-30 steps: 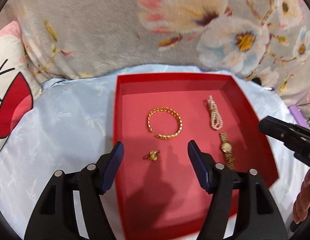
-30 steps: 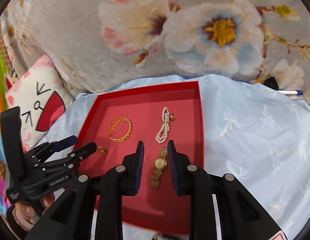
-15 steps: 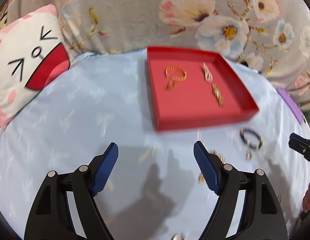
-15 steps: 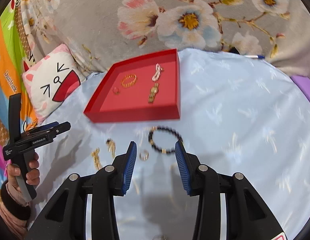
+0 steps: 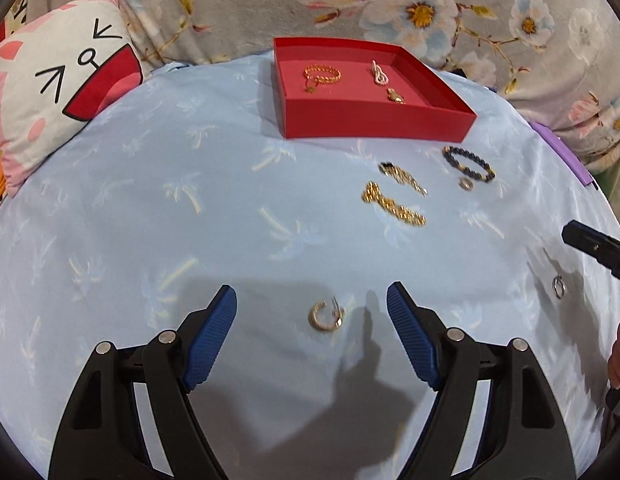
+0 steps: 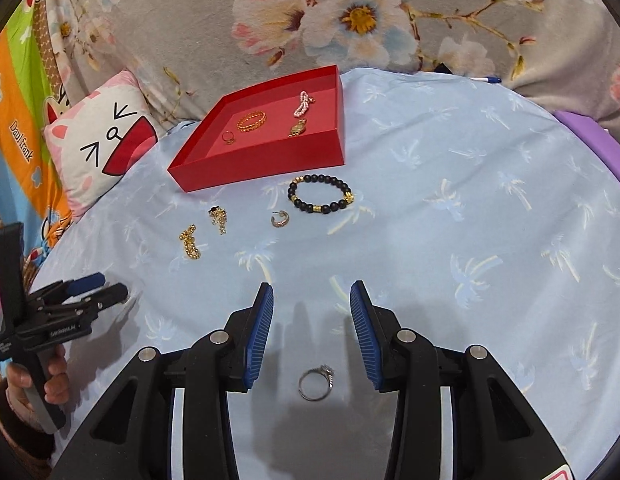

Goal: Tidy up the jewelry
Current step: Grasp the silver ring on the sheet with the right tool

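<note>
Four pieces lie inside the red tray (image 5: 373,120), which sits on the pale blue cloth (image 5: 150,200) toward its far edge: a twisted gold bangle (image 5: 321,75), a small gold ring (image 6: 228,137) just beside it, a pearl strand (image 5: 379,73) and a gold watch (image 5: 395,96), all flat on the tray's floor and apart from its walls. On the cloth just in front of the tray lie a black bead bracelet (image 6: 321,195) with gold spacers, a small hoop earring (image 6: 280,218) close to it, a thin gold chain with a dark end (image 6: 218,218) and a thicker gold chain (image 6: 190,242), none touching another. Nearer still, a gold hoop earring (image 5: 326,315) rests on the cloth between the spread blue pads of the left gripper (image 5: 311,316); its jaws stand wide and the pads do not touch the earring. A silver ring with a stone (image 6: 315,383) lies between the arms of the right gripper (image 6: 311,316), behind its pads; these jaws are partly apart and hold nothing, having just been opening. A hand (image 6: 38,380) holds the left gripper's handle at the edge of the right wrist view. A white cat-face cushion (image 5: 58,92) leans at the cloth's left, with a grey floral blanket (image 5: 230,4) behind the tray.
</note>
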`<act>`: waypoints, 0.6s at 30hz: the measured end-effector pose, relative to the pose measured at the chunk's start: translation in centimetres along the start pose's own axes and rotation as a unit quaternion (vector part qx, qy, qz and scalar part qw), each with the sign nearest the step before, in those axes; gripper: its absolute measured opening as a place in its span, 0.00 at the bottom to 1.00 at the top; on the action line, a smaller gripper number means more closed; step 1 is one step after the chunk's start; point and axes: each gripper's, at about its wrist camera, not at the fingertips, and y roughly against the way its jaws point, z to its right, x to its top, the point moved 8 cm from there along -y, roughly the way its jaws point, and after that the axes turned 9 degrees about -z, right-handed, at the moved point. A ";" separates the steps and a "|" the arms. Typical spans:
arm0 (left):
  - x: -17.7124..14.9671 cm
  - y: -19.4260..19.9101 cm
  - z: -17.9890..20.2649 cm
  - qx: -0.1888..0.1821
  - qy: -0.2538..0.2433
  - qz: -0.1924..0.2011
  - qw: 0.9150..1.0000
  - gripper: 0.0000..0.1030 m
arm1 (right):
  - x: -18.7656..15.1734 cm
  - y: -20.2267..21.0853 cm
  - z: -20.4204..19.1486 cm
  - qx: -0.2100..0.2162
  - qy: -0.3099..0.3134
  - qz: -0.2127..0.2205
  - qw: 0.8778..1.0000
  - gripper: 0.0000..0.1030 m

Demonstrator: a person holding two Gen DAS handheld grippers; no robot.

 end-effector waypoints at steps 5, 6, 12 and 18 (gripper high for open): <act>-0.5 -0.2 0.0 0.002 0.000 0.001 1.000 0.73 | 0.5 0.8 1.6 -0.006 -0.021 0.013 1.000 0.39; -0.5 -0.2 0.0 0.002 -0.001 -0.001 1.000 0.72 | 0.5 0.9 1.8 -0.009 -0.023 0.013 1.000 0.39; -0.7 -0.3 0.4 0.007 -0.010 -0.003 1.000 0.71 | -1.5 0.8 1.2 -0.008 -0.007 -0.014 1.000 0.39; -0.6 -0.5 0.4 0.004 -0.009 -0.005 1.000 0.71 | -4.4 -0.3 -0.8 -0.024 0.027 -0.041 0.998 0.39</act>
